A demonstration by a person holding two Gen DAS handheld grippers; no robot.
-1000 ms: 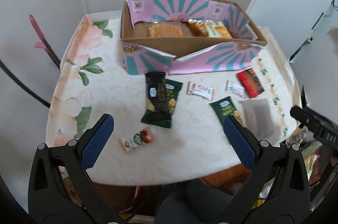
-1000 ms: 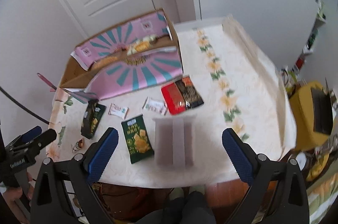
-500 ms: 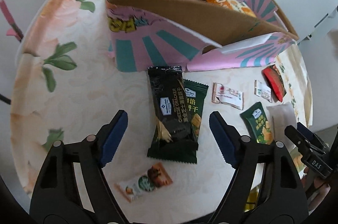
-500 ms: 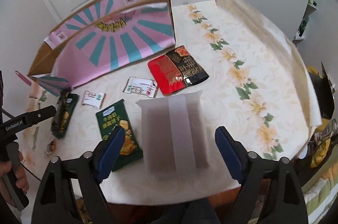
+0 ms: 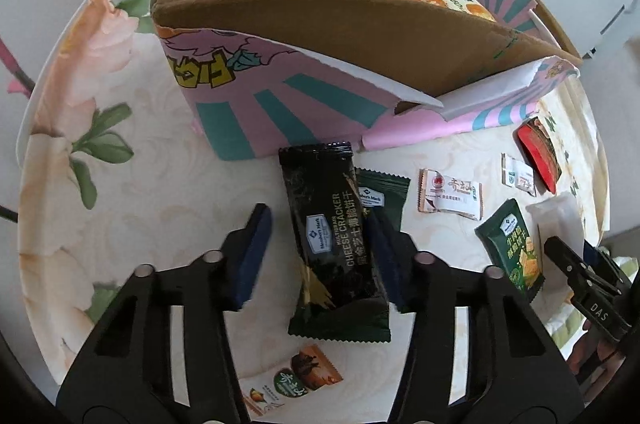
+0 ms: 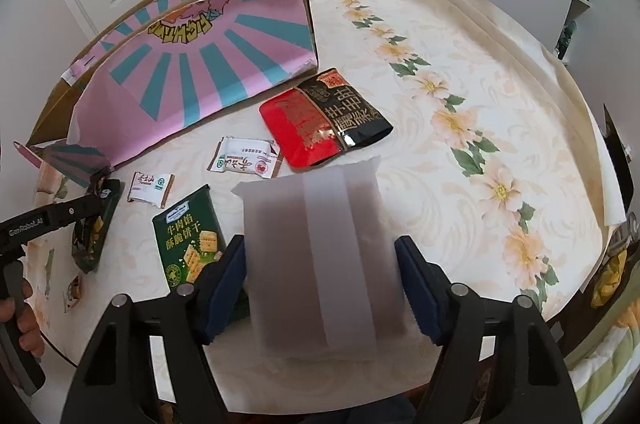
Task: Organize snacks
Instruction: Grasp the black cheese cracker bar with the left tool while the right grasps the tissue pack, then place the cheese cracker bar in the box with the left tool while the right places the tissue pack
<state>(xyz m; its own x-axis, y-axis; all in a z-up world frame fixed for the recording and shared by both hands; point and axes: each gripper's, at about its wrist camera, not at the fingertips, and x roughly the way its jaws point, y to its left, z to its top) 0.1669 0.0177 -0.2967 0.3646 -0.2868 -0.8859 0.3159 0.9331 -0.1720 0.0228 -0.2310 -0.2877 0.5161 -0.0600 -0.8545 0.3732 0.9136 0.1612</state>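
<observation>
While I straddle cheese cracker pack [image 5: 334,236], left gripper [image 5: 316,244] spread, long axis runs along fingers; right gripper [image 6: 320,284] spread astride frosted pouch [image 6: 320,256].

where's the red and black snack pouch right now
In the right wrist view, the red and black pouch lies mid-table, just below the pink box's right corner, beyond the frosted packet.

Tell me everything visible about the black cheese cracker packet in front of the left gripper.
The black cheese cracker packet is a long glossy foil wrapper with crimped ends, a blue Member's Mark label and gold lettering. It lies flat on the tablecloth, overlapping a dark green packet, its far end near the pink box. The open left gripper straddles it.
</observation>
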